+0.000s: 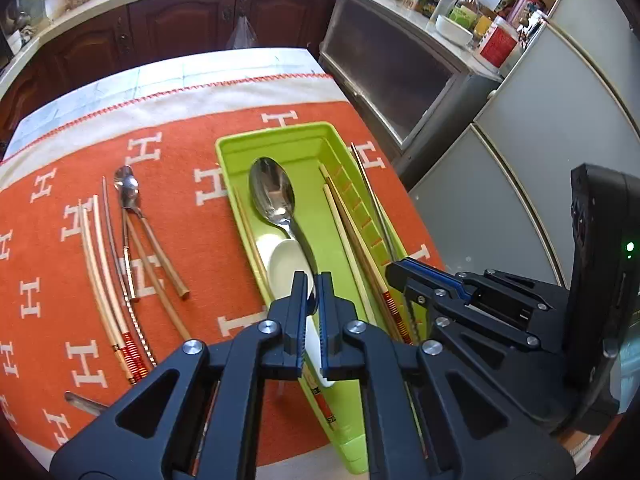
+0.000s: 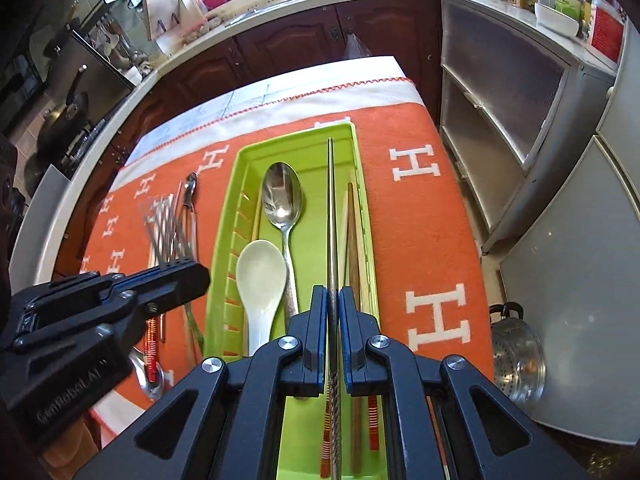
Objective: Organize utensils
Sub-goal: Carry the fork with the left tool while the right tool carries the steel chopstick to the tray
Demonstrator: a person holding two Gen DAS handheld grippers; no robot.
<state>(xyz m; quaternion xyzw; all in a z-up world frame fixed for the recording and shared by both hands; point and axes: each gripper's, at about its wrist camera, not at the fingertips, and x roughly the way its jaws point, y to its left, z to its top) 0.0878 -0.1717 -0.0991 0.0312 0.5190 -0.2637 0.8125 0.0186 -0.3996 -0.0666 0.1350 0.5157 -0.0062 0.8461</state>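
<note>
Kitchen setup here: dark wood cabinets along a pale counter, and the table's covered with a fuzzy orange cloth patterned in white H's. A long lime-green plastic tray sits on it, holding a shiny steel spoon, a glossy white ceramic spoon and wooden chopsticks. More chopsticks lie loose on the cloth left of the tray. The right gripper pinches a thin metal chopstick above the tray. The left gripper is pressed together, holding nothing.
</note>
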